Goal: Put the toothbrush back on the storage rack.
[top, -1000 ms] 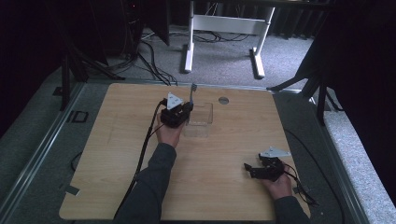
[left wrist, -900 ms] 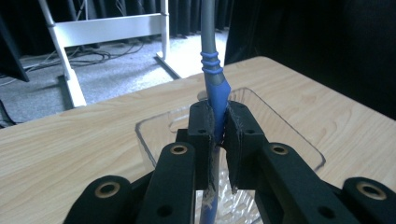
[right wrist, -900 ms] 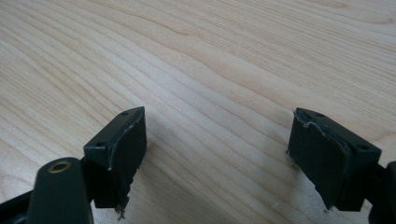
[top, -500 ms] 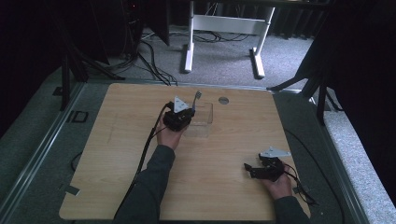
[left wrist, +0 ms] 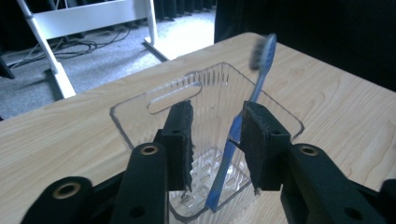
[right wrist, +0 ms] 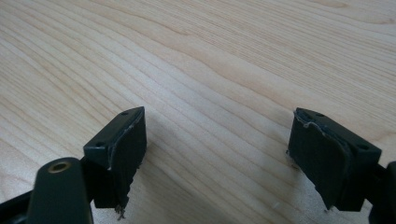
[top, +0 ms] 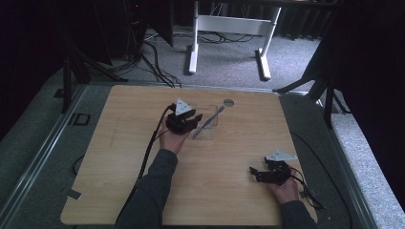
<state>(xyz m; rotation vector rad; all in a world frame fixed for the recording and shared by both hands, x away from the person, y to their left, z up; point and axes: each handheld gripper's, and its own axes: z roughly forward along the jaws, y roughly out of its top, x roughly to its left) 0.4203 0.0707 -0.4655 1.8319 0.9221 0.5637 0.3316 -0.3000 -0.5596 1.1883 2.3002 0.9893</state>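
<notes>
Since the earlier frames our left gripper [top: 195,118] has tipped the blue toothbrush [left wrist: 237,135] over: it pointed toward the far edge of the tabletop [top: 119,191] then, and now it slants to the right across the clear plastic bin [top: 206,125]. The right gripper [top: 254,173] has not shifted from its spot near the front right corner.

In the left gripper view the toothbrush stands tilted inside the bin, its handle end down on the ribbed floor and its bristled head above the far right wall. The handle lies against the inner face of one jaw while the other jaw stands clear of it, so we judge the jaws parted and the brush let go, or nearly so; it now seems to lean on the bin itself. Holding it by the lower handle let us lower the foot first and keep the bristles up, away from the bin's floor.

The bin sits on the far half of the tabletop, just short of a small round grommet [top: 229,102] near the far edge.

Our right gripper rests low over bare wood with its jaws spread wide and nothing between them, probably parked to stay out of the way.
</notes>
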